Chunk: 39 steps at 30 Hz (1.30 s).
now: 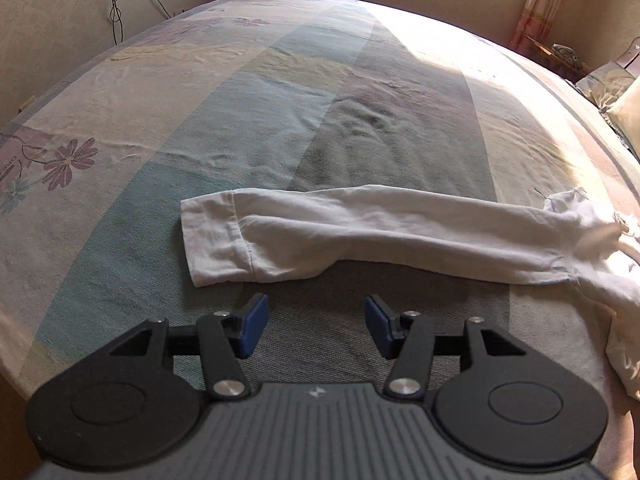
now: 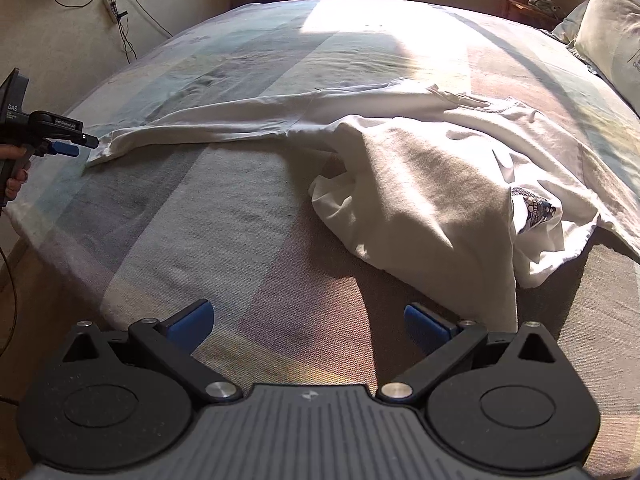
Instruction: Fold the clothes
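Here's the white long-sleeved shirt [image 2: 420,168] lying on the striped bedspread [image 2: 240,240], its body crumpled and half folded over toward the right, one long sleeve [image 1: 360,232] stretched flat out to the left with the cuff at the far left end. The left gripper [image 1: 316,324] hovers just near of that sleeve, blue pads [image 1: 256,328] parted and nothing between them, clear of the cloth. The right gripper [image 2: 308,324] hangs wide apart and empty too, over bare bedspread just near and left of the bunched body, with a pillow [image 2: 608,28] at the far right.
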Motion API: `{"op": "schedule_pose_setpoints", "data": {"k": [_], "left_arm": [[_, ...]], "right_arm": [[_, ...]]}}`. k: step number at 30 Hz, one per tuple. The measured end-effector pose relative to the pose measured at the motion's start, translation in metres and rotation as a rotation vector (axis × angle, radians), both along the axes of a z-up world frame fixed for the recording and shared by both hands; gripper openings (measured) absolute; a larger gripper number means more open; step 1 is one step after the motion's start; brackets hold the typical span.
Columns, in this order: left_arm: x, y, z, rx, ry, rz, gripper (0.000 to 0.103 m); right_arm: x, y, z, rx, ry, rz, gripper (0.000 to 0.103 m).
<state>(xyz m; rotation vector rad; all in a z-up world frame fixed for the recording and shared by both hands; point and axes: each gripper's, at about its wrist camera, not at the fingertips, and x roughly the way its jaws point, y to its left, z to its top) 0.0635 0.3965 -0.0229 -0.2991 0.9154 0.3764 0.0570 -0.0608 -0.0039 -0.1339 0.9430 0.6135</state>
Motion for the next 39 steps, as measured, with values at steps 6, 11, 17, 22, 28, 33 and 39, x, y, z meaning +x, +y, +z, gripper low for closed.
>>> {"op": "schedule_pose_setpoints", "data": {"k": [6,11,17,22,28,33,39], "left_arm": [[-0.002,-0.069,-0.004,-0.035,-0.007,-0.154,0.058],[-0.005,-0.121,-0.01,-0.027,-0.001,-0.263,0.062],[-0.01,-0.169,-0.012,-0.023,0.003,-0.367,0.063],[-0.01,-0.205,-0.002,-0.016,-0.014,-0.447,0.067],[-0.001,-0.243,0.002,-0.021,-0.047,-0.544,0.071],[0.009,-0.273,-0.007,-0.008,-0.039,-0.647,0.072],[0.025,-0.3,-0.022,-0.05,-0.022,-0.749,0.072]], "right_arm": [[-0.015,-0.02,0.01,0.032,-0.023,-0.018,0.103],[-0.027,-0.04,0.016,0.063,-0.039,-0.051,0.103],[-0.044,-0.062,0.017,0.089,-0.057,-0.09,0.103],[-0.052,-0.082,0.016,0.106,-0.064,-0.126,0.103],[-0.042,-0.107,0.006,0.108,-0.045,-0.199,0.103],[-0.024,-0.116,-0.012,0.072,-0.016,-0.247,0.103],[0.001,-0.112,-0.031,0.034,0.015,-0.251,0.103]]}}
